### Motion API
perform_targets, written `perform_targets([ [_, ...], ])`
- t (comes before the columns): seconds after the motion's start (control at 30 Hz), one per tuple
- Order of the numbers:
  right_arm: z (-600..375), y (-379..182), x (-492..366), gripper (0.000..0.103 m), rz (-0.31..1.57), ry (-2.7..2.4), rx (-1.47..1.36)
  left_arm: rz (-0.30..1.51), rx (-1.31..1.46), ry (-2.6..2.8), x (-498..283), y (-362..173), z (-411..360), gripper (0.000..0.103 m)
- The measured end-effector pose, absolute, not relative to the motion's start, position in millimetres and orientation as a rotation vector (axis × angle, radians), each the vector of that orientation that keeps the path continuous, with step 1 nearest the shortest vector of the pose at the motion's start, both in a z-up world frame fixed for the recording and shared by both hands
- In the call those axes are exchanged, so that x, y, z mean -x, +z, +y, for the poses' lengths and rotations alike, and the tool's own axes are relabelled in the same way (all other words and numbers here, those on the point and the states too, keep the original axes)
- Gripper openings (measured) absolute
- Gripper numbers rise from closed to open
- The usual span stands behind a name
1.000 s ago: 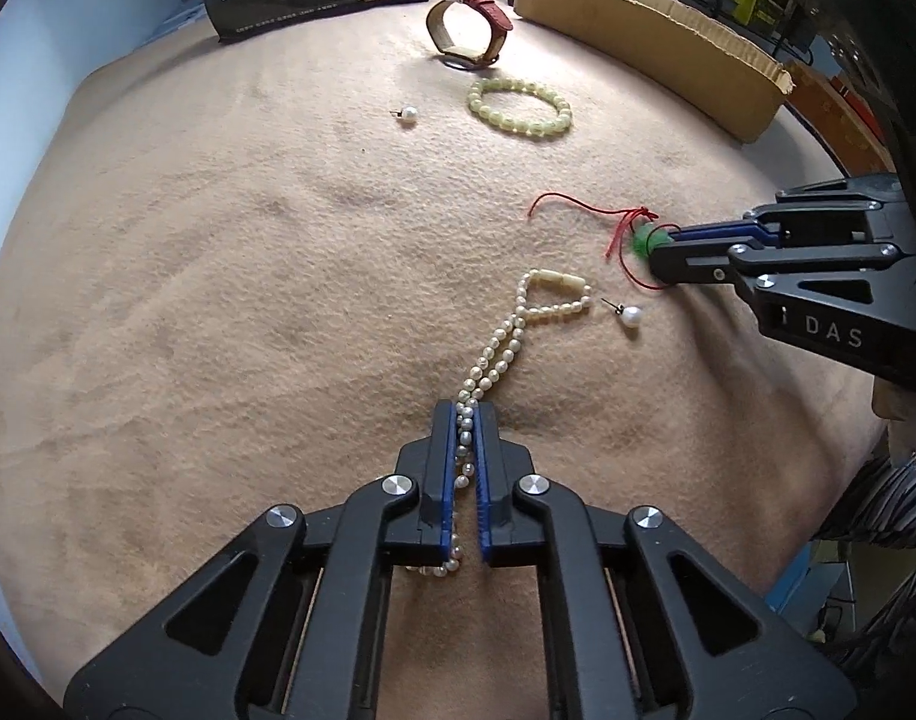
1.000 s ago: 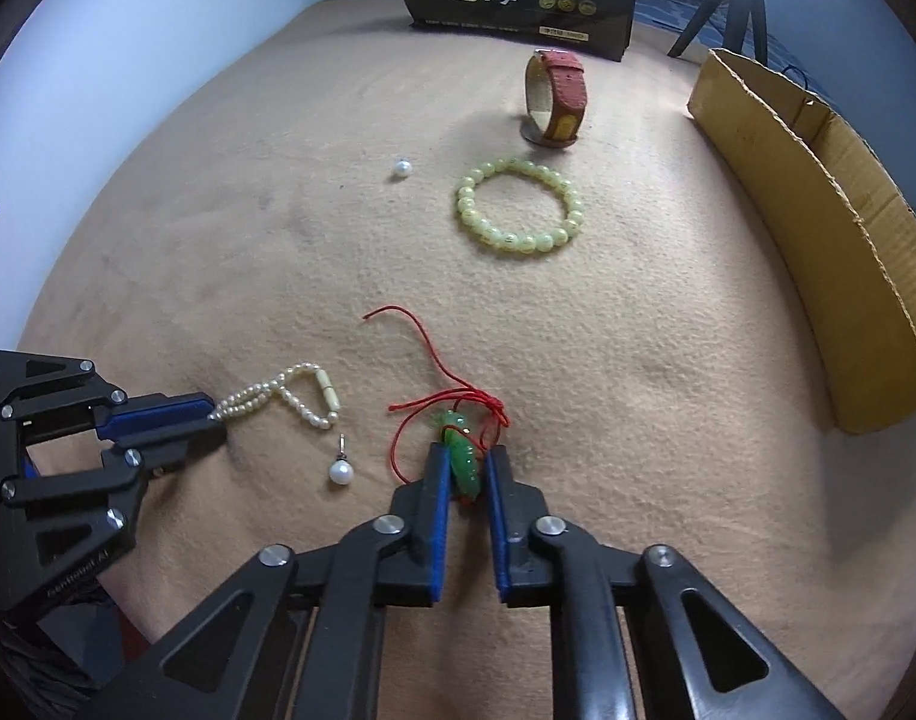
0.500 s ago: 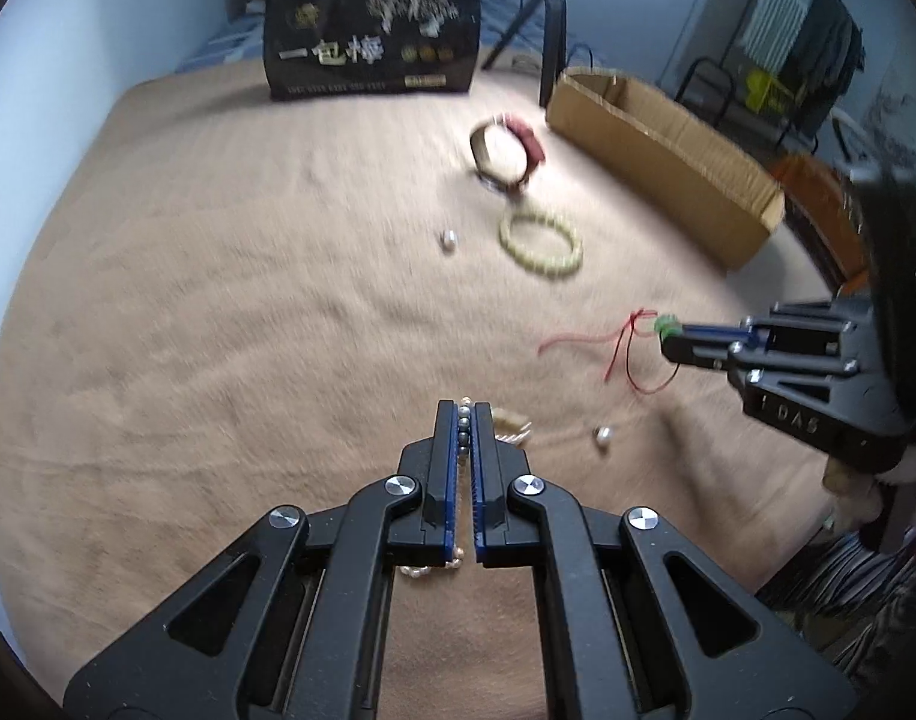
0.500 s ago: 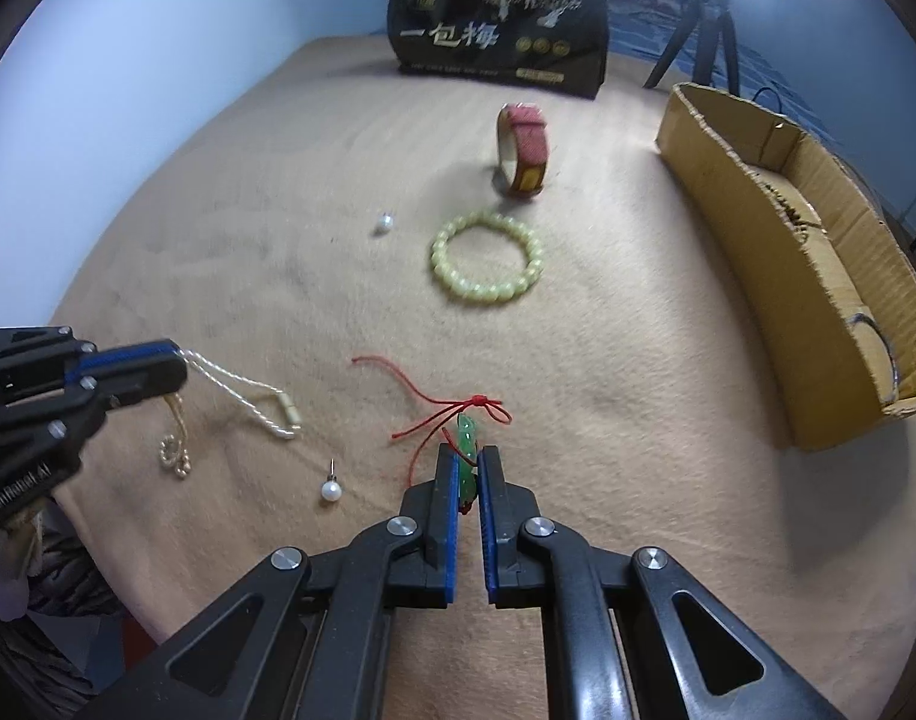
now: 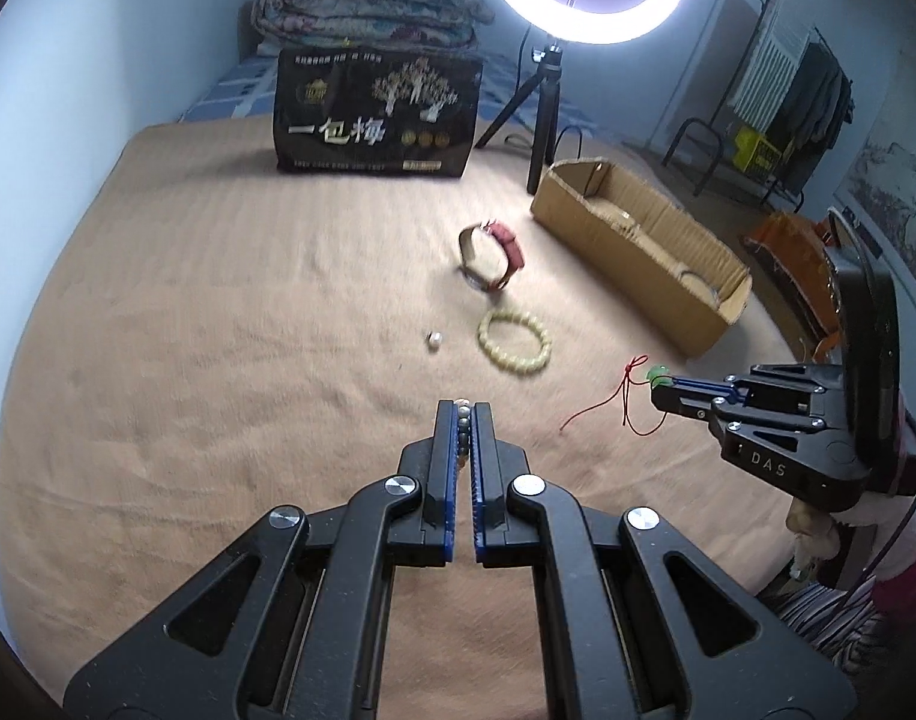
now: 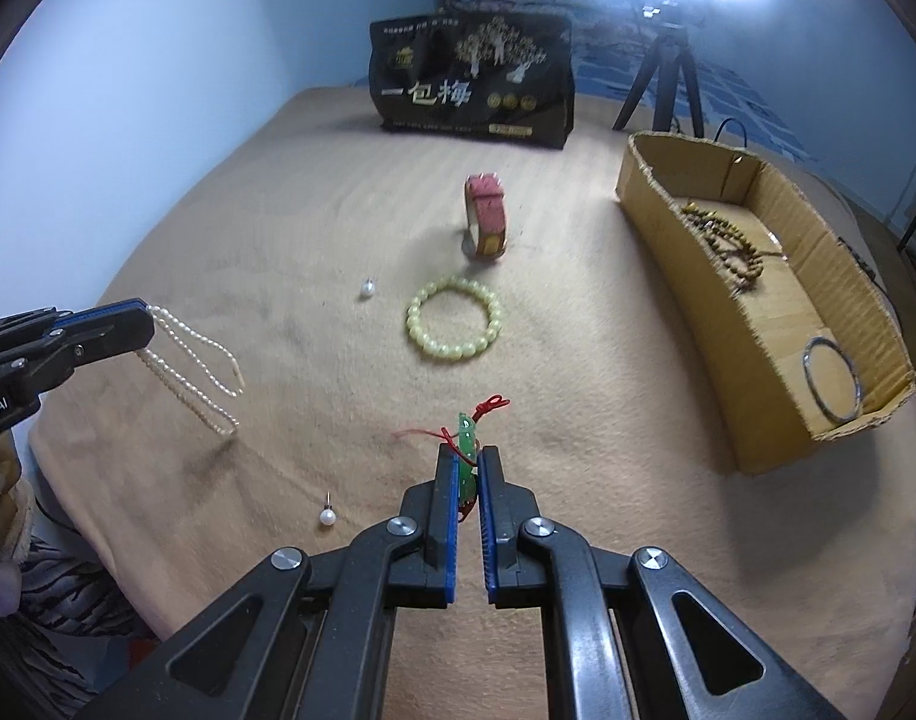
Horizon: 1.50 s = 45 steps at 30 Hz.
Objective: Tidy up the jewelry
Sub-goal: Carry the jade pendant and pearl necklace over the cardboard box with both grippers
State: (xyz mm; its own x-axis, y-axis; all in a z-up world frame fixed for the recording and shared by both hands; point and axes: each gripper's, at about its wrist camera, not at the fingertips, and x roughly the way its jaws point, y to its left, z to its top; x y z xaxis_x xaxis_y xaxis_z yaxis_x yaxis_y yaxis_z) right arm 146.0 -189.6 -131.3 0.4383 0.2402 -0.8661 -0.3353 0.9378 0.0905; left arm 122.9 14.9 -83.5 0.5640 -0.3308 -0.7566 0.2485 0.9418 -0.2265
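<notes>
Left gripper clamps pearl necklace; right gripper clamps green pendant; both clear of blanket, presumably bound for cardboard box along its right edge.

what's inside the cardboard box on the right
Inside the cardboard box, a brown bead strand lies toward the far end and a metal bangle at the near end. Its near wall hides part of the floor.

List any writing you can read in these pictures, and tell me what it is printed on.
"一包梅": big white characters on the black bag.
"DAS": on the right gripper, on its black body.
"bot.AI": on the left gripper, on its body, cut off by the picture's edge.
The bag's small print: too blurred to read.
</notes>
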Motion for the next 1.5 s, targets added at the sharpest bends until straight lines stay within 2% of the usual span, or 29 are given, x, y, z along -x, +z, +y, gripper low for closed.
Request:
perform_targets([
  [0.97,-298,-65,-186,0.004,0.893,0.194,-0.048,0.793,0.113,-0.484,-179,-11,-76,0.002],
  [1.5,-351,-63,-228,0.004,0.878,0.119,-0.087,0.792,0.148,-0.589,-215,-9,-158,0.002],
])
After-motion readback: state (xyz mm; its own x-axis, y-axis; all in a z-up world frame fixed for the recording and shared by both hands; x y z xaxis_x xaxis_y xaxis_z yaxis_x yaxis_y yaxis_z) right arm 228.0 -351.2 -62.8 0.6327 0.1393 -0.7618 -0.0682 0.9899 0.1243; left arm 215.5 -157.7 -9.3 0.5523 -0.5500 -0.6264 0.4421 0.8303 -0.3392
